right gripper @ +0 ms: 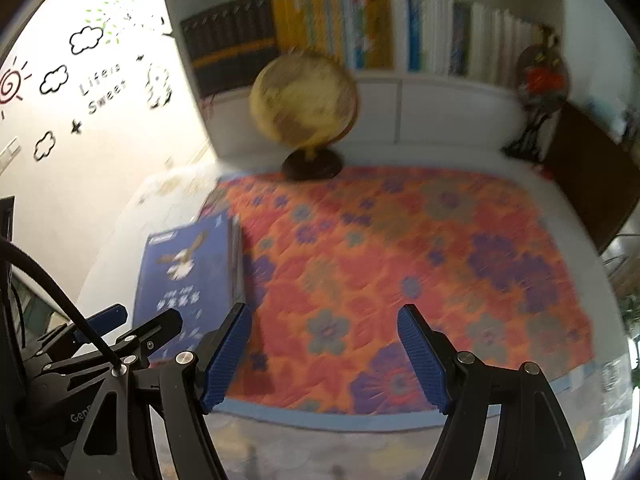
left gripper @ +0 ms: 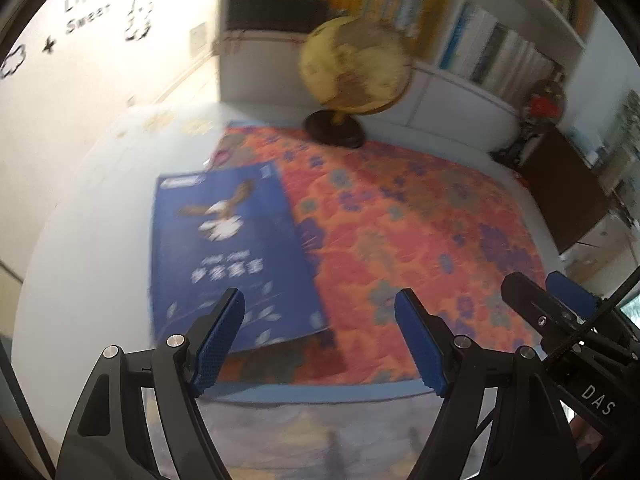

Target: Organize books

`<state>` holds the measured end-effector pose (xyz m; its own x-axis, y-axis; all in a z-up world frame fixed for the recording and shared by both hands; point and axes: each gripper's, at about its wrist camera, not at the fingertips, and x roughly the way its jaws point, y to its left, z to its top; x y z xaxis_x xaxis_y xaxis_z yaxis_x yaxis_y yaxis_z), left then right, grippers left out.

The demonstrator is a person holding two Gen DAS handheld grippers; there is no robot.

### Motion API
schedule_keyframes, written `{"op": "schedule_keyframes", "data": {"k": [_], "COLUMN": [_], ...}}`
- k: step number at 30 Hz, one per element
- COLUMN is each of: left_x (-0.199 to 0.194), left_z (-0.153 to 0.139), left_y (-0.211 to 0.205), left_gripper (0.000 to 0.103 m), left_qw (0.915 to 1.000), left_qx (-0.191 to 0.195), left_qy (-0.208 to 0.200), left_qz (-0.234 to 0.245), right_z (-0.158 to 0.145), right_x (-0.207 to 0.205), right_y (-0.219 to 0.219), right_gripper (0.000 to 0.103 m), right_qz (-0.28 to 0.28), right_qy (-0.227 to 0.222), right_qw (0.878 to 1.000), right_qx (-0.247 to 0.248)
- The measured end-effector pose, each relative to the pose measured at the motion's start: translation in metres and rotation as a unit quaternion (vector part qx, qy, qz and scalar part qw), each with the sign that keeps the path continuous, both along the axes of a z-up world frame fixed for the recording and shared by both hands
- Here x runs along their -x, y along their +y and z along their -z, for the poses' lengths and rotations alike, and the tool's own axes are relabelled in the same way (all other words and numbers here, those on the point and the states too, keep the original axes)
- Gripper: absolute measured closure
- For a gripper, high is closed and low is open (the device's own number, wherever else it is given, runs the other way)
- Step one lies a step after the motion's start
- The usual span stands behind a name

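A blue book point(left gripper: 228, 256) with an eagle on its cover tops a stack of books lying flat at the left edge of the orange flowered mat point(left gripper: 420, 232). The right wrist view shows the stack point(right gripper: 192, 272) with several spines beneath the blue cover. My left gripper point(left gripper: 320, 340) is open and empty, above the near end of the stack. My right gripper point(right gripper: 324, 356) is open and empty, over the mat point(right gripper: 400, 264) to the right of the stack. Each gripper shows at the edge of the other's view.
A yellow globe point(left gripper: 356, 68) on a dark base stands at the mat's far edge, also seen in the right wrist view point(right gripper: 304, 100). Behind it, a white bookshelf point(right gripper: 400, 92) holds rows of upright books. A dark figurine point(right gripper: 540, 88) and a brown board stand at the right.
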<state>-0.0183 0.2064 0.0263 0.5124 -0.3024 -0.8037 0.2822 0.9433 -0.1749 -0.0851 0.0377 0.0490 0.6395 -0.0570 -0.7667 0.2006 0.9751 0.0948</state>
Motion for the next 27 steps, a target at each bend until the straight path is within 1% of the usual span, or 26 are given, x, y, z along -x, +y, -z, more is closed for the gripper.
{"op": "schedule_keyframes", "data": {"k": [4, 7, 11, 14, 18, 22, 27], "left_x": [-0.001, 0.0, 0.004, 0.005, 0.008, 0.01, 0.011], "left_z": [-0.023, -0.048, -0.08, -0.097, -0.113, -0.127, -0.134], "left_y": [-0.033, -0.06, -0.094, -0.117, -0.143, -0.164, -0.177], "left_gripper": [0.027, 0.027, 0.027, 0.027, 0.027, 0.027, 0.027], "left_qw": [0.9992, 0.9975, 0.9949, 0.9931, 0.9915, 0.9904, 0.9908], "left_qx": [0.008, 0.015, 0.025, 0.03, 0.034, 0.016, -0.001], "left_qy": [-0.021, -0.045, -0.071, -0.082, -0.094, -0.113, -0.123], "left_qz": [0.033, 0.052, 0.068, 0.078, 0.082, 0.079, 0.058], "right_z": [-0.027, -0.054, -0.09, -0.109, -0.123, -0.133, -0.133], "right_x": [0.01, 0.021, 0.035, 0.045, 0.049, 0.049, 0.043], "right_y": [-0.023, -0.043, -0.07, -0.087, -0.11, -0.129, -0.15], "right_gripper": [0.03, 0.03, 0.026, 0.024, 0.016, 0.016, 0.016], "right_qz": [0.034, 0.057, 0.092, 0.107, 0.107, 0.105, 0.098], "right_qy": [-0.032, -0.066, -0.111, -0.134, -0.155, -0.167, -0.162], "right_qw": [0.998, 0.995, 0.985, 0.979, 0.976, 0.974, 0.977], "right_qx": [0.03, 0.052, 0.093, 0.112, 0.113, 0.111, 0.097]}}
